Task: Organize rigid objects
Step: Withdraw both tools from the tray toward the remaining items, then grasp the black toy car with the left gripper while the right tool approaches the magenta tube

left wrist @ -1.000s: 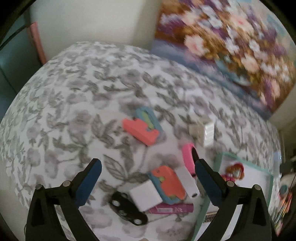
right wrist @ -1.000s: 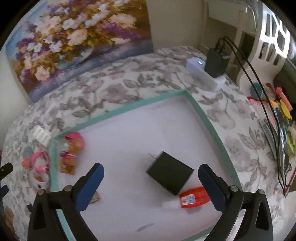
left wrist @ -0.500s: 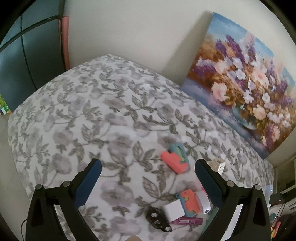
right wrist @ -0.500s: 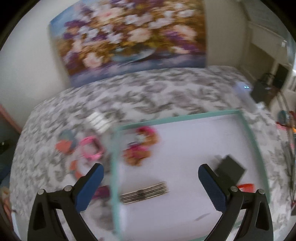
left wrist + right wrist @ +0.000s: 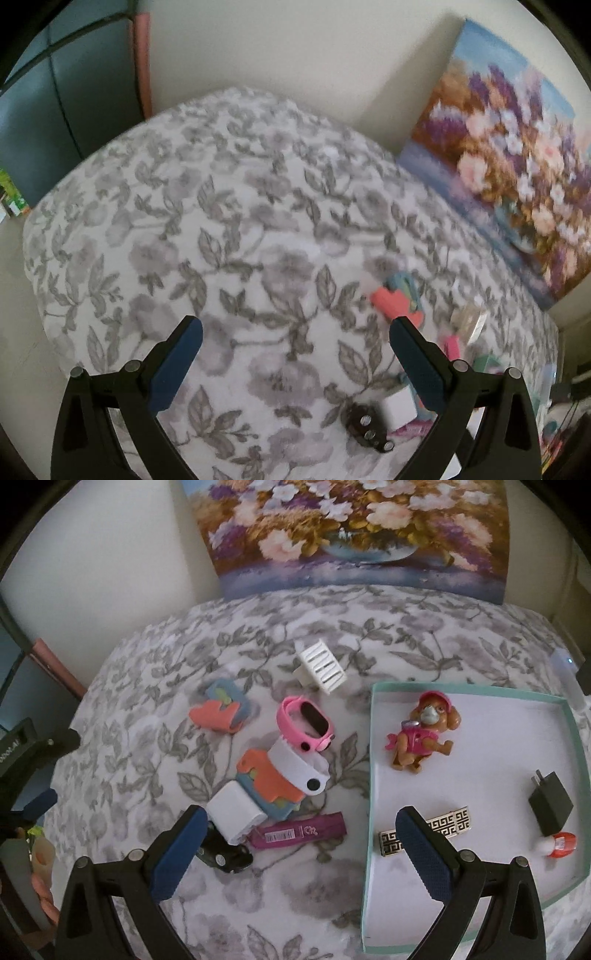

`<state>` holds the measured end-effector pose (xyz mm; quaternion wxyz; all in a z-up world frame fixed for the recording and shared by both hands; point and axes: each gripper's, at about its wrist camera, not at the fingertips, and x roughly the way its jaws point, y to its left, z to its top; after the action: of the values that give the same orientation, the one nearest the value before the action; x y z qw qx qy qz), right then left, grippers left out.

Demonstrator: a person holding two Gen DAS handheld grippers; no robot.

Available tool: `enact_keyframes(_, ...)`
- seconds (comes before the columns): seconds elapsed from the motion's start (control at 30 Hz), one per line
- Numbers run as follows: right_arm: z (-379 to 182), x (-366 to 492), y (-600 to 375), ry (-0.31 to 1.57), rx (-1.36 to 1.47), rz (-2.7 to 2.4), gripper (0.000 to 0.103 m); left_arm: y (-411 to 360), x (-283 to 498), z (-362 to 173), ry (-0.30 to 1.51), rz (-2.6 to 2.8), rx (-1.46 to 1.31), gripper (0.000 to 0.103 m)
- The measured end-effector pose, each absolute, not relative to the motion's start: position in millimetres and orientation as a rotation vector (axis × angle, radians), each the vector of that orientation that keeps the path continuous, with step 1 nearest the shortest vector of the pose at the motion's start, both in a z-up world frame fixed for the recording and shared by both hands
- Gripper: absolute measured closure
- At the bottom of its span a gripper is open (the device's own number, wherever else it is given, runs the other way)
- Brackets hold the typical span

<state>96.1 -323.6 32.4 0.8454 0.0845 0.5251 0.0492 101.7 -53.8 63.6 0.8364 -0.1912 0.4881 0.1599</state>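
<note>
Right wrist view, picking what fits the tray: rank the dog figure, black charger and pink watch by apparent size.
1. Dog figure, largest.
2. Pink watch and black charger look alike; unranked.

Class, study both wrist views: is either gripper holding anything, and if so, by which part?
Nothing is held. The left gripper and the right gripper are both open, with only the floral cloth between their fingers.

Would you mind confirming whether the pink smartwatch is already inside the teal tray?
No, the pink smartwatch lies on the floral cloth, left of the teal tray.
</note>
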Motion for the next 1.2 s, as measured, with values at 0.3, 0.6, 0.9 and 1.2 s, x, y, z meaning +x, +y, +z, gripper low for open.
enact_keyframes(0.3,11.2,94.7,-325.2,1.213,0.178,0.083,0.000,-77.9,104.8,14.1,1.224,0.250,-0.382,0.002)
enact_keyframes(0.6,12.1,94.7,-349.4,1.233,0.177,0.006,0.000,-104.1,101.7,-4.8,1.309,0.179,-0.296,0.002)
enact_keyframes(0.9,19.7,96.9,-374.5,1.217,0.201,-0.057,0.000,-132.8,99.5,-3.3,1.336,0.040,-0.152,0.002)
enact_keyframes(1.2,15.5,97.8,-383.2,1.232,0.210,-0.080,0.000,-162.4,98.7,-19.0,1.397,-0.067,-0.017,0.002)
